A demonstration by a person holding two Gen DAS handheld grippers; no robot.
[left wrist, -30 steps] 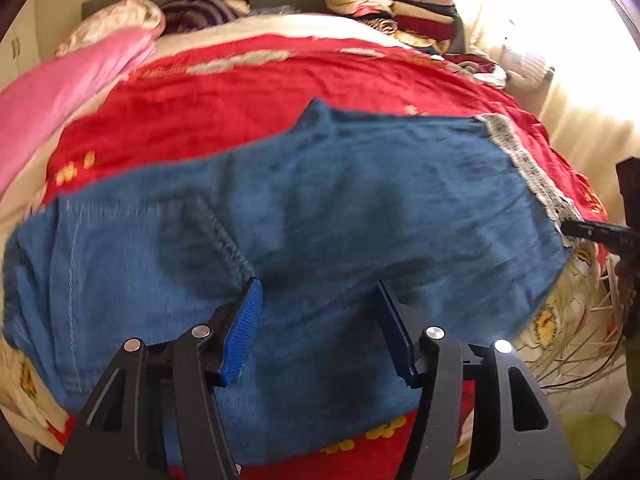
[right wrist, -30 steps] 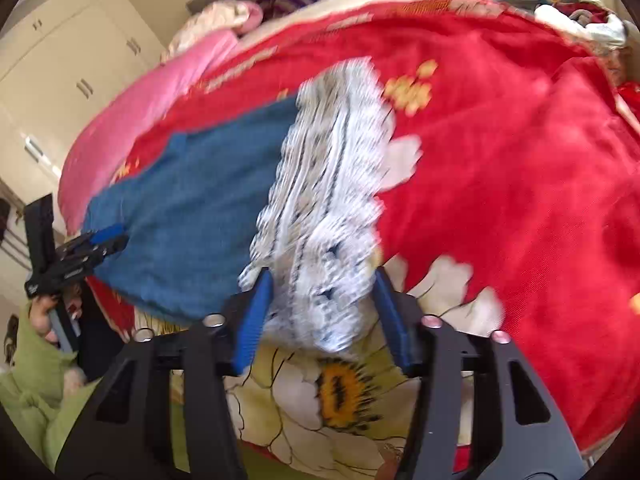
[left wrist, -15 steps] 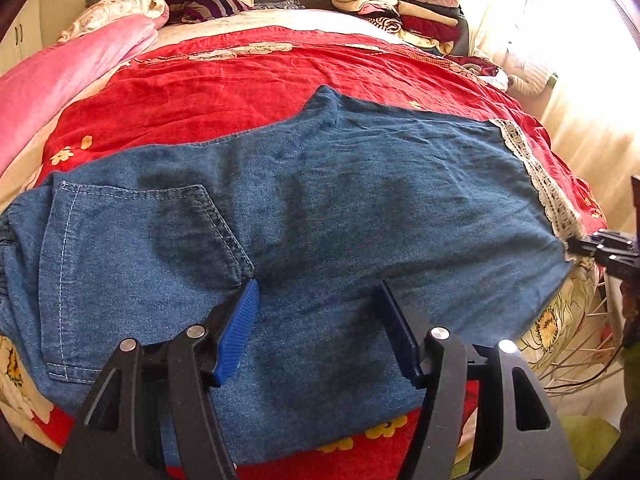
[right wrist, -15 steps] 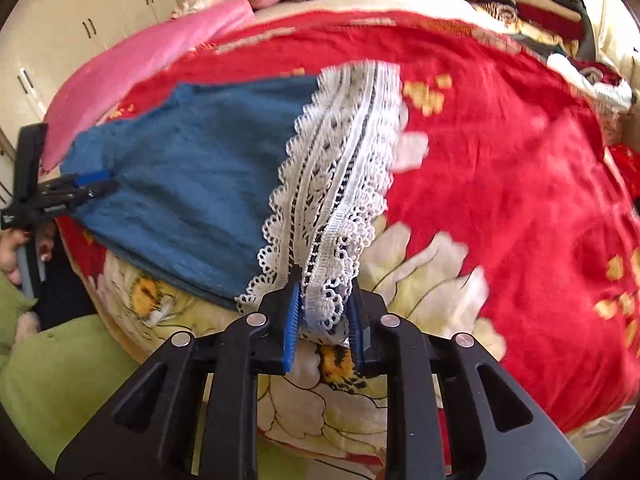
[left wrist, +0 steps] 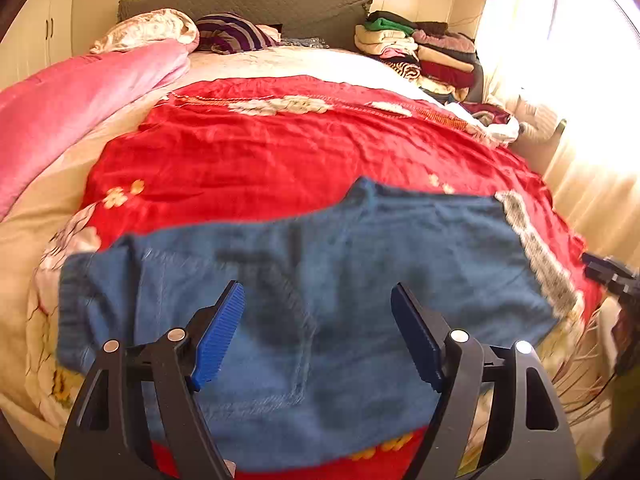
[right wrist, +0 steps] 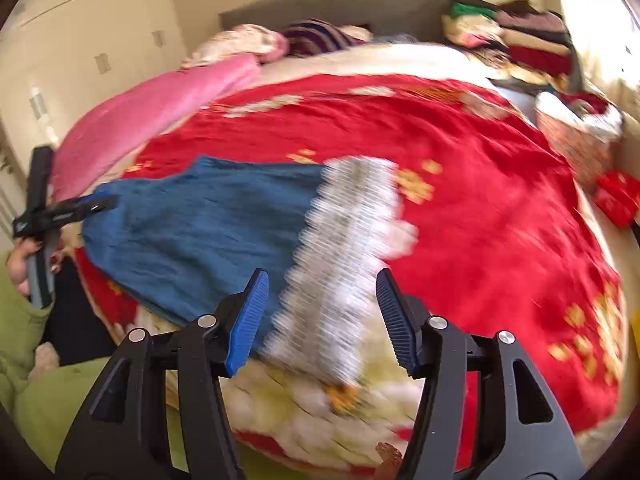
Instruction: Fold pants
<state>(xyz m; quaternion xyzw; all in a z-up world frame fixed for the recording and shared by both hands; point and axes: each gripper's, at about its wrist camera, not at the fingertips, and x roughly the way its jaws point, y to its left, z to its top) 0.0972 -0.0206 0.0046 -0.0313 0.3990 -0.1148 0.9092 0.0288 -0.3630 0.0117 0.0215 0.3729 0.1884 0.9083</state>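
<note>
Blue denim pants (left wrist: 360, 264) with a white lace hem (left wrist: 536, 256) lie flat across the near part of the red blanket (left wrist: 280, 160). My left gripper (left wrist: 318, 292) hovers over the pocket end, jaws opening, and the pads touch no cloth. In the right wrist view the lace hem (right wrist: 344, 248) lies under my right gripper (right wrist: 321, 276), whose jaws are opening and stand clear of it. The denim (right wrist: 200, 224) stretches left toward the left gripper (right wrist: 60, 212), held in a hand. The right gripper (left wrist: 608, 276) shows at the left wrist view's right edge.
A pink quilt (left wrist: 68, 108) runs along the bed's left side. Pillows (left wrist: 232, 32) and a stack of folded clothes (left wrist: 420, 52) sit at the headboard. A basket (right wrist: 576, 136) and a red box (right wrist: 616, 196) stand right of the bed. Wardrobe doors (right wrist: 80, 40) are at left.
The right gripper, shut on the lace hem half a second ago, has let it go and opened. The left jaws have widened. Both grippers have risen and drawn back from the pants.
</note>
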